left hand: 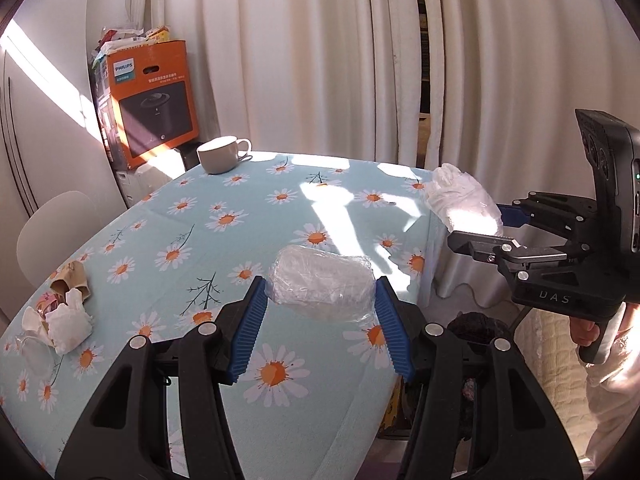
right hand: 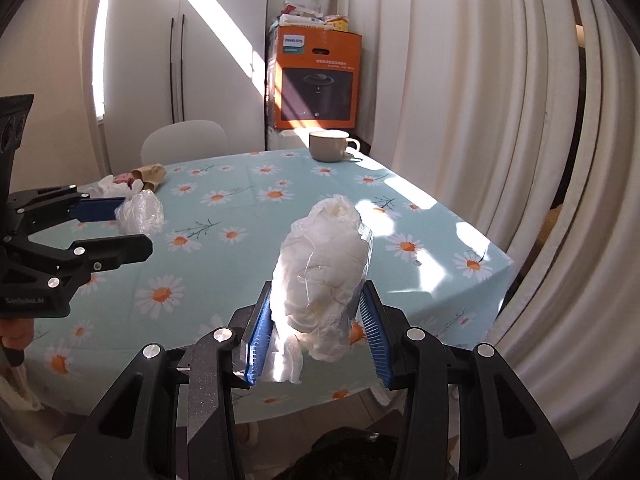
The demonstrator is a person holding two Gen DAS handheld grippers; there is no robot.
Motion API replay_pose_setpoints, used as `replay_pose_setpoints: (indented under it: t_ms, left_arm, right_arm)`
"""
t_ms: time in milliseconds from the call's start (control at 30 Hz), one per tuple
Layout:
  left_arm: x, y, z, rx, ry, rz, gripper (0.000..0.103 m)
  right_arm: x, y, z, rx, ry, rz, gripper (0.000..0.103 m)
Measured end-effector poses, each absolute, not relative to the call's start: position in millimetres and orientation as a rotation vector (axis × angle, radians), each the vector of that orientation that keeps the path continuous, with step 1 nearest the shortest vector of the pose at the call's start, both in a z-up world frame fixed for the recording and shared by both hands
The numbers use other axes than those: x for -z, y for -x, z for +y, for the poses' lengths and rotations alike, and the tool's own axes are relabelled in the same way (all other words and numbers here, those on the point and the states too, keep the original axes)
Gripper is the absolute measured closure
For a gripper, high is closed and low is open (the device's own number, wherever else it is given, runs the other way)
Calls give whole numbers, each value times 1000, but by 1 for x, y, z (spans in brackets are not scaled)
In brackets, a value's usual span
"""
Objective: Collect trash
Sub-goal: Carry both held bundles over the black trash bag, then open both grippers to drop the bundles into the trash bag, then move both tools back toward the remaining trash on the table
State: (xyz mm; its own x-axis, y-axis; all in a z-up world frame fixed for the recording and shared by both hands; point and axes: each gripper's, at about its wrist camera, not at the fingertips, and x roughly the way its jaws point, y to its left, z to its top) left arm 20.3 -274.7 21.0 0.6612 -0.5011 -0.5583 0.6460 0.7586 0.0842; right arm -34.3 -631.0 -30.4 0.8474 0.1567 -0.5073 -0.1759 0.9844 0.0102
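Above the table (left hand: 168, 216) – left gripper (left hand: 320, 300) pinching a plastic wrapper (left hand: 320, 282), right gripper (right hand: 318, 320) pinching a tissue wad (right hand: 324, 272).

A white cup (left hand: 222, 154) stood at my daisy tablecloth's (left hand: 192, 216) far edge. Behind it: orange Philips box (left hand: 154, 100), white curtains (left hand: 320, 60).

Cream curtains (left hand: 320, 60) hang in folds behind the desk (left hand: 240, 208), which wears a daisy-print blue cloth. Sun stripes the white wall (right hand: 140, 40). An orange box (right hand: 316, 80) fills the corner beside a white chair (right hand: 184, 140).
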Motion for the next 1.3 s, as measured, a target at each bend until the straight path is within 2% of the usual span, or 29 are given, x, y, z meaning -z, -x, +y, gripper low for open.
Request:
replay_pose_setpoints:
  t_ms: [333, 867, 900, 933, 967, 1000, 1300]
  left_arm:
    - [-8, 4, -324, 858, -371, 579, 47]
    - [35, 32, -393, 1068, -522, 675, 47]
    - [35, 32, -397, 1074, -524, 671, 46]
    - [34, 33, -398, 1096, -509, 665, 35]
    - [32, 32, -399, 1113, -482, 657, 14]
    - [29, 31, -399, 1116, -453, 650, 5]
    - [34, 6, -389, 1064, -353, 741, 6]
  right_arm:
    - [60, 78, -679, -67, -24, 592, 63]
    - [138, 119, -728, 70, -102, 776, 60]
    - [141, 120, -731, 83, -107, 783, 57]
    - [144, 122, -734, 109, -108, 785, 41]
    - [145, 124, -737, 145, -104, 773, 21]
    - [146, 127, -739, 178, -96, 758, 15]
    - [163, 116, -749, 181, -115, 802, 15]
